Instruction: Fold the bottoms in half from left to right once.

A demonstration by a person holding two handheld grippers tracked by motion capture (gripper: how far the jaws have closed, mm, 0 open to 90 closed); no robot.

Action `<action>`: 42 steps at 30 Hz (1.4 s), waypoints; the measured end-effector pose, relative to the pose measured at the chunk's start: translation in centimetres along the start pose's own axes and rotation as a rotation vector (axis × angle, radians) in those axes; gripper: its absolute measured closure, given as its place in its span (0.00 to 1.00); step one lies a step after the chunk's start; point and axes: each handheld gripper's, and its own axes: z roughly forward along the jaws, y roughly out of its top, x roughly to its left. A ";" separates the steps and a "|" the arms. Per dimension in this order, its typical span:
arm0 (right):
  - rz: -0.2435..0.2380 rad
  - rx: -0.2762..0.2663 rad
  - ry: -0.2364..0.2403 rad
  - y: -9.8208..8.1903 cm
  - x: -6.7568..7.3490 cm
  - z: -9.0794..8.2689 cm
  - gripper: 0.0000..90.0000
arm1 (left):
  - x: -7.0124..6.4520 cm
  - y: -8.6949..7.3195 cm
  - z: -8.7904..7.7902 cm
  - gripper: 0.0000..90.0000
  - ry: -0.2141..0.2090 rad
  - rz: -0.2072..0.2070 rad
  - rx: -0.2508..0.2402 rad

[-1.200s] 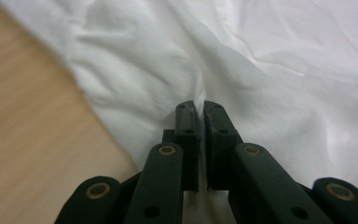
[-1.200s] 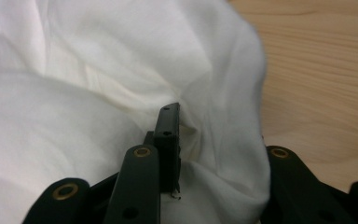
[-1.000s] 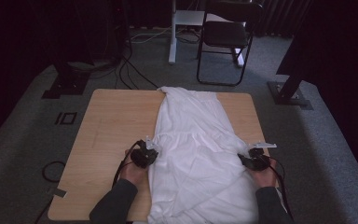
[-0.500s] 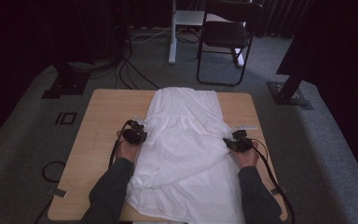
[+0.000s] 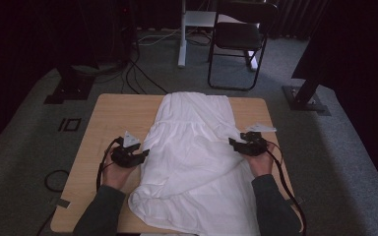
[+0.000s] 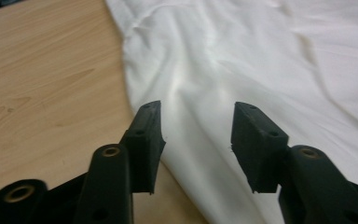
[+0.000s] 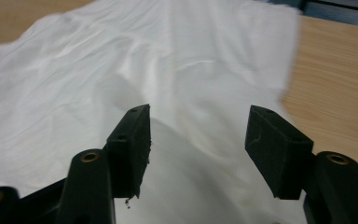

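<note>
A: Where does the white garment (image 5: pixel 197 157) lie?

B: Down the middle of the wooden counter (image 5: pixel 113 115), from the far edge at twelve o'clock to the near edge at six, where it spreads wide. Its near left hem is doubled over in a rolled fold at about seven o'clock.

A: And the left tongs (image 5: pixel 140 156)?

B: At nine o'clock of the cloth, just beside its left edge, pointing inward toward three. The jaws have just been opening and stand apart with nothing between the pads; in the left gripper view the cloth lies beneath and beyond them (image 6: pixel 196 140), not pinched.

A: The right tongs (image 5: pixel 235 143)?

B: At three o'clock, at the cloth's right edge, pointing toward nine. Those jaws have also just been opening and gape wide, empty, with the fabric spread under them (image 7: pixel 196 149).

A: Anything beyond the counter?

B: A black chair (image 5: pixel 238 44) at twelve o'clock on the grey floor, and cables (image 5: pixel 138 73) near eleven.
</note>
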 end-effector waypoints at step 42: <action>0.015 -0.035 0.124 -12.9 1.1 -12.1 0.60 | -3.3 -9.7 -6.6 0.68 -0.230 -0.085 -0.087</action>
